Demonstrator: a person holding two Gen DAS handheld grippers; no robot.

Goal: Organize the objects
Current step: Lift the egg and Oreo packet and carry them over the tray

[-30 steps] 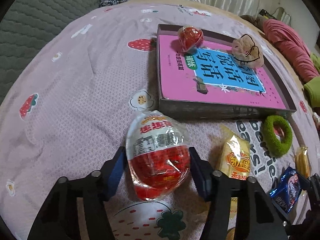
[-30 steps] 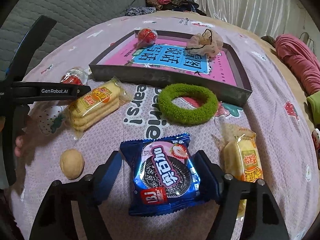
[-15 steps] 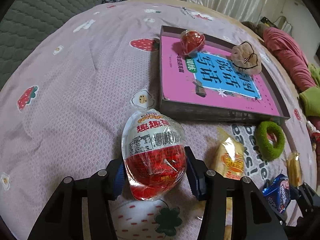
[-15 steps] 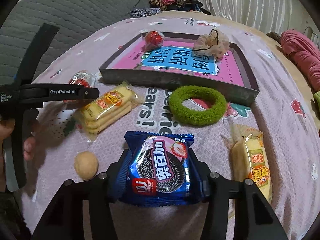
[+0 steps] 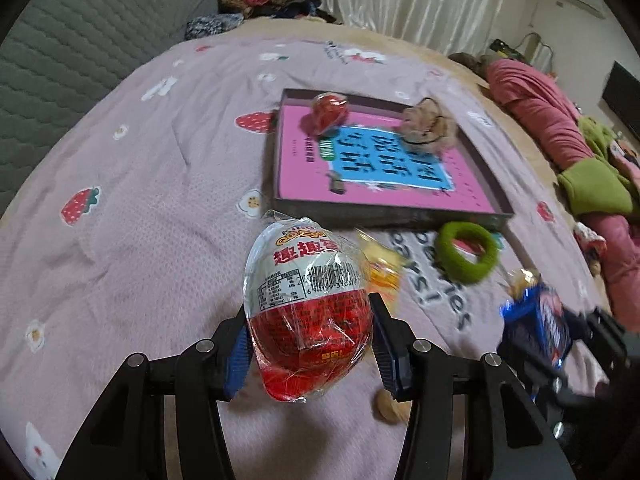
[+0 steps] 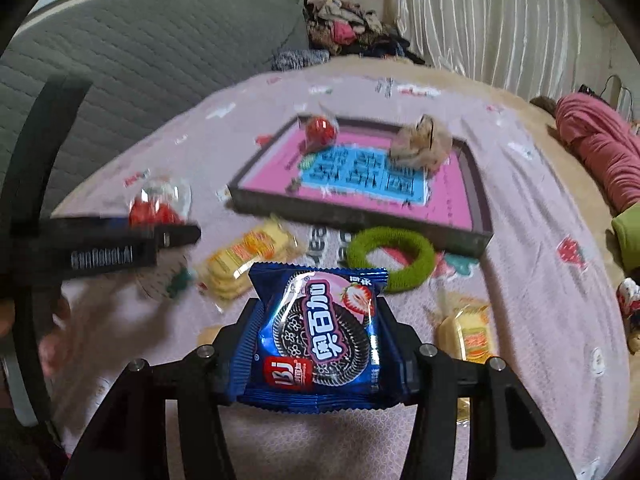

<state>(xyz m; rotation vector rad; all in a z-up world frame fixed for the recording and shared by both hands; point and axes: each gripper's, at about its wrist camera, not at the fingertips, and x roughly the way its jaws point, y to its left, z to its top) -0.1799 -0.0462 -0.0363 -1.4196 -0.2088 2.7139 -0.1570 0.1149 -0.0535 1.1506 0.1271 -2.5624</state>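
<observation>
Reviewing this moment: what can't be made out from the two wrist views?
- Left wrist view: the walnut-like ball is mostly hidden behind the left gripper holding the egg-shaped snack.
- Left wrist view: the right gripper and its blue cookie packet are motion-blurred near the edge.
- Right wrist view: lettering on the pink book in the tray is blurred, unreadable.

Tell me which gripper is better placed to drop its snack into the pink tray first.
Left, though narrowly. The left gripper holds the egg snack just before the tray. The right gripper, holding the cookie pack, has the green ring between it and the tray.
</observation>
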